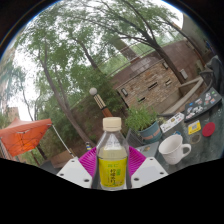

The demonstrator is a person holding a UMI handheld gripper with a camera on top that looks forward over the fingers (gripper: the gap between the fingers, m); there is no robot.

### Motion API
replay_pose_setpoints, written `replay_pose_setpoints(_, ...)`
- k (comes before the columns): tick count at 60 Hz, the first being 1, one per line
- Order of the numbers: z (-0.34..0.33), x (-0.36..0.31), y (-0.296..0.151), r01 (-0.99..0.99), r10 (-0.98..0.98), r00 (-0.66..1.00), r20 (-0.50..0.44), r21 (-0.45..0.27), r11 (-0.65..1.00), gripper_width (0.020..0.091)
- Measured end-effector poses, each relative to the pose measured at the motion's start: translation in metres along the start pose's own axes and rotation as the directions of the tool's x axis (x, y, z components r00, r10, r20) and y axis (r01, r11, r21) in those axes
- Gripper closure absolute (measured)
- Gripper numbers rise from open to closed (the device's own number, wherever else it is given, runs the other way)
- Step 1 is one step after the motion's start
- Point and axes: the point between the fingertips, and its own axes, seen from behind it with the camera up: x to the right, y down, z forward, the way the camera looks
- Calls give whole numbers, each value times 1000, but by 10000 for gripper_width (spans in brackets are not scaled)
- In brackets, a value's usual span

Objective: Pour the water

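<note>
Gripper [112, 170] clenched on bottle [112, 155], pads [89, 160] pressing both sides; cap looks still on, bottle upright and apparently lifted. White mug [174, 149] sits right of it on the counter [190, 160], near its front edge, potted plant [143, 122] behind. Judgement: grasp done; uncapping, tilt and pour into mug remain.

One bottle [113, 155], one mug [174, 149]
</note>
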Motion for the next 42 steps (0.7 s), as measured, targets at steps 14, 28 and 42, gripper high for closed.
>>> replay_pose_setpoints(14, 55, 51, -17, -925, 927, 366, 77, -77, 372, 716)
replay_pose_setpoints(28, 54, 71, -12, -996, 997, 33, 62, -83, 39, 715)
replay_pose_setpoints(42, 52, 75, -17, -994, 992, -78, 96, -90, -69, 714)
